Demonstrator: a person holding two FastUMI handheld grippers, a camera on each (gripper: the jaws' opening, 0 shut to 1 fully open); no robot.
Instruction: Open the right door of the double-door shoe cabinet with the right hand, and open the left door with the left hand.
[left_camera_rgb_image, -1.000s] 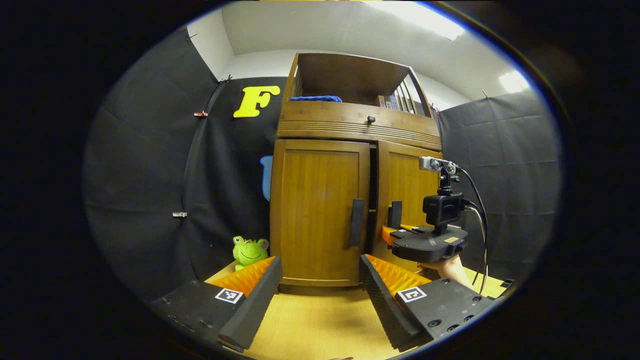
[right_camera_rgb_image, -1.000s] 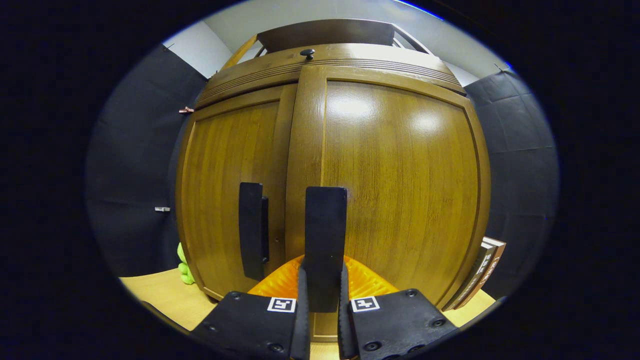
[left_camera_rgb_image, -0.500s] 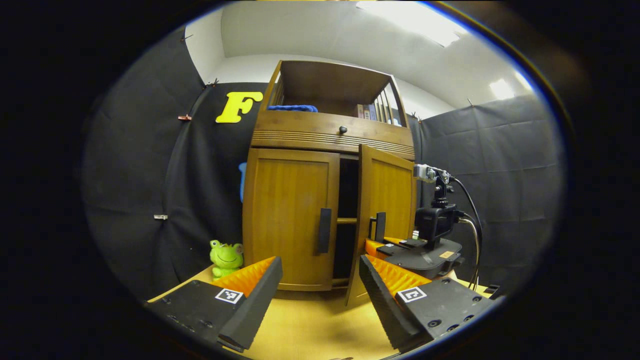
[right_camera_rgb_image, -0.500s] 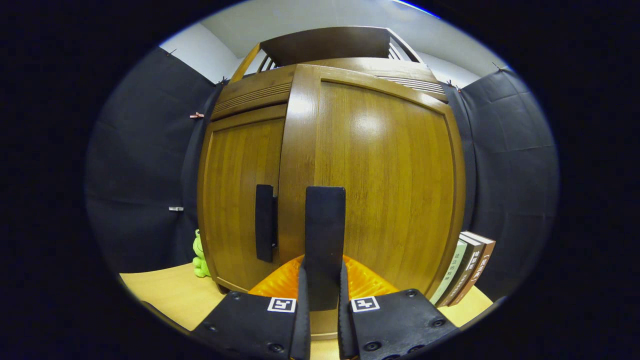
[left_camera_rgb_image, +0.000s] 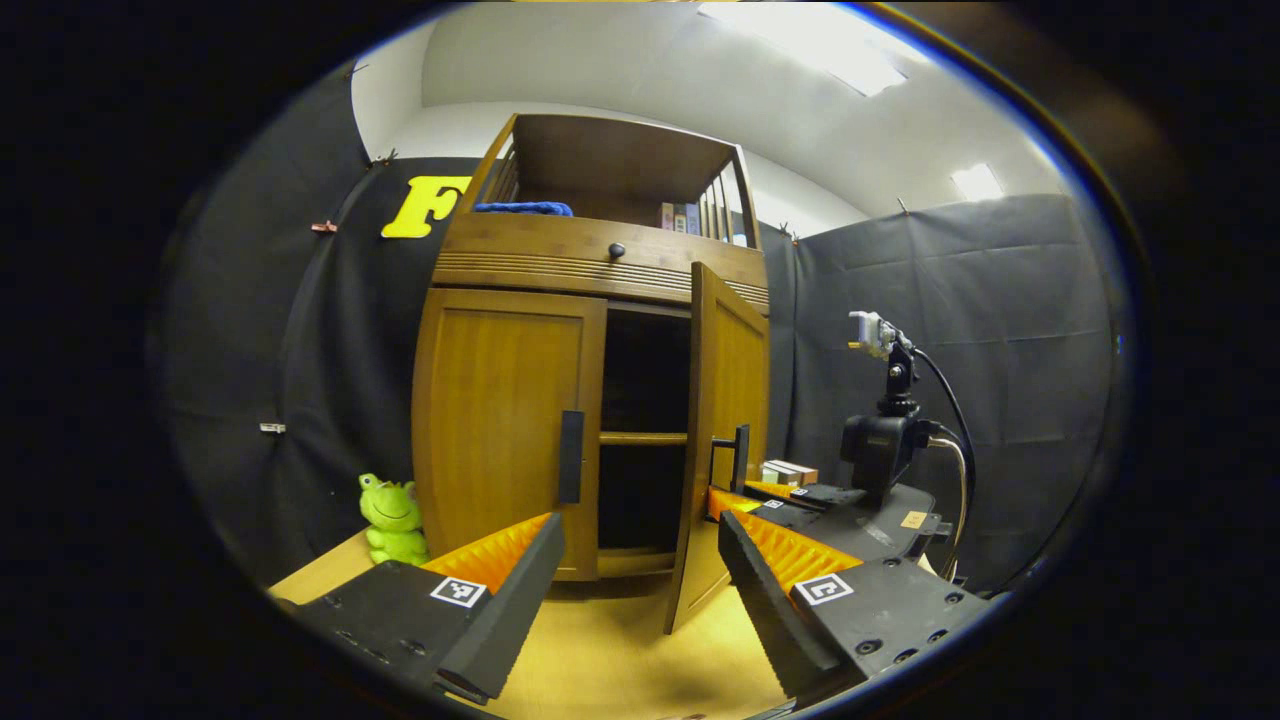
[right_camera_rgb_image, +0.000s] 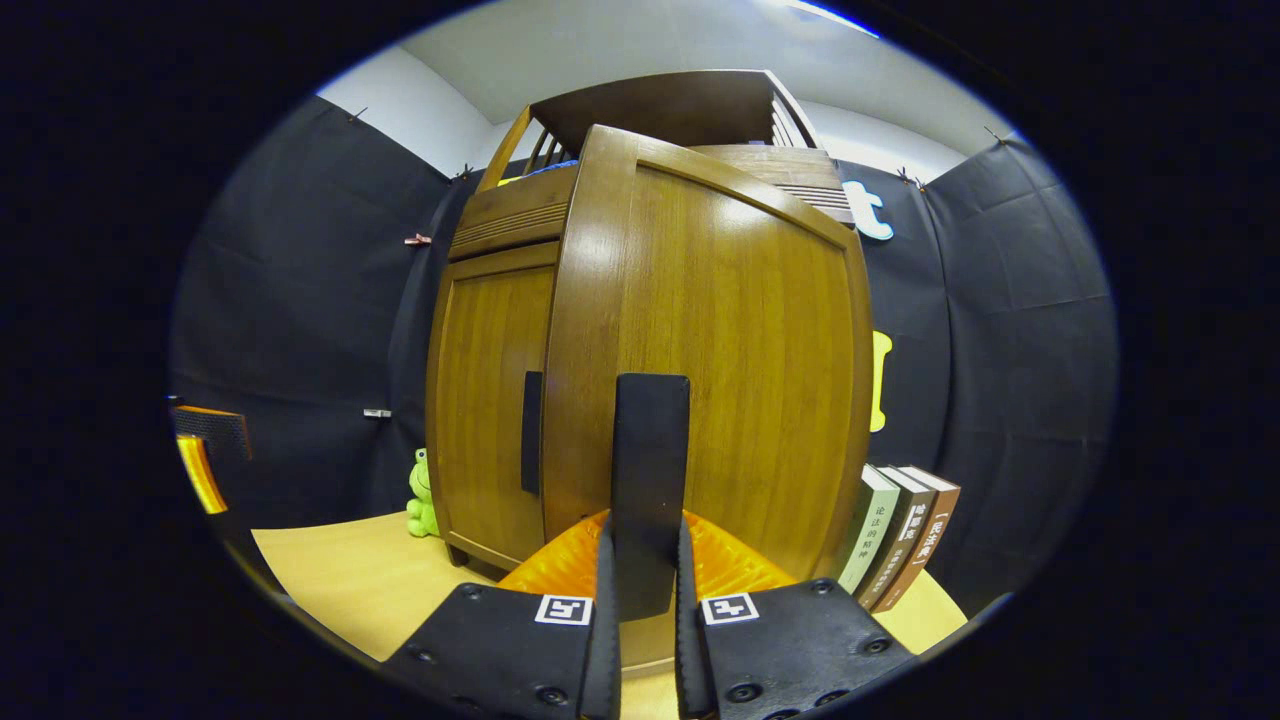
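My right gripper (right_camera_rgb_image: 648, 590) clamps the right door's flat black bar handle (right_camera_rgb_image: 651, 470); I'd follow its arc. Left gripper (left_camera_rgb_image: 640, 570) gapes, closed brown wooden left door (left_camera_rgb_image: 505, 420) ahead.

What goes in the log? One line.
right gripper: shut on right door handle | right door: open | left door: closed | left gripper: open

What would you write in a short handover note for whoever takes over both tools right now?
Right tool: shut on the right door's handle.
Left tool: open, holding nothing, in front of the shoe cabinet, apart from it.
Right door: swung well open, shelf inside visible.
Left door: closed, its handle untouched.
Left to do: release the right handle, grip the left handle with the left tool, pull that door open.
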